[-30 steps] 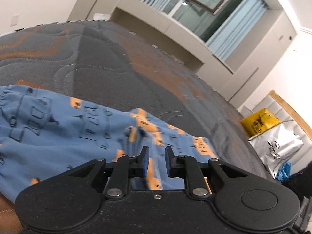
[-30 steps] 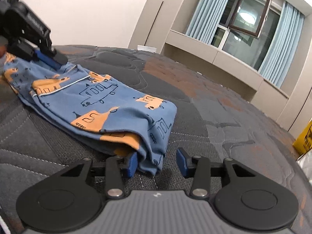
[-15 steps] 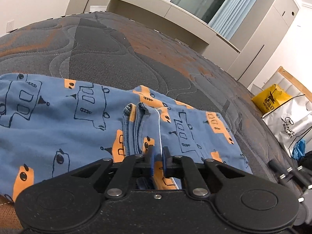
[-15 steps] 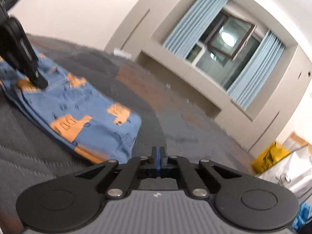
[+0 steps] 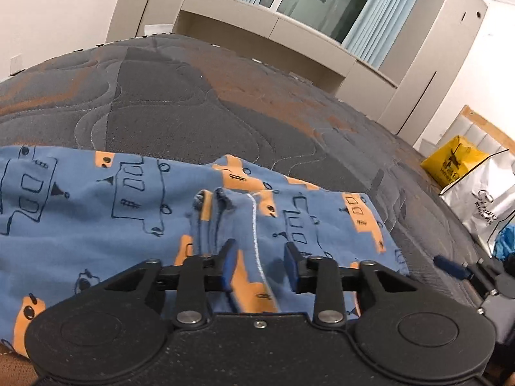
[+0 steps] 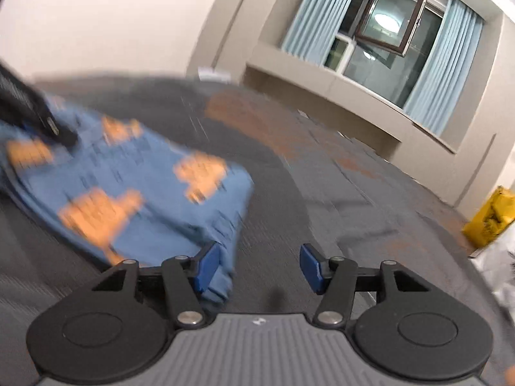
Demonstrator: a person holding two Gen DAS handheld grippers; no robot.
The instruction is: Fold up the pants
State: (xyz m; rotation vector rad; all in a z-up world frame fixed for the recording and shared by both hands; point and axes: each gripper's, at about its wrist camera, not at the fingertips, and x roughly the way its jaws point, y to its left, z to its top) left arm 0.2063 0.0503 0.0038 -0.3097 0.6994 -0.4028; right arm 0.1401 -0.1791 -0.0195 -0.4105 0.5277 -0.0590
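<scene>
- Quilted grey-and-orange mattress (image 5: 199, 109); curtained window (image 6: 383, 41) behind, yellow bag (image 5: 450, 160) at the right.
- Left gripper (image 5: 259, 267): jaws just opened, part-way apart, pads clear of the cloth beneath.
- Right gripper (image 6: 256, 268): jaws just opened wide, empty, at the fold's corner.
- Pants (image 5: 96, 212): soft blue knit, orange print, folded on the mattress.

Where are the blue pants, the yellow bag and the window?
pants (image 5: 106, 222): left wrist view, on a flat blue stretch of cloth.
yellow bag (image 5: 450, 160): left wrist view, on its front face.
window (image 6: 391, 21): right wrist view, on the open pane.
</scene>
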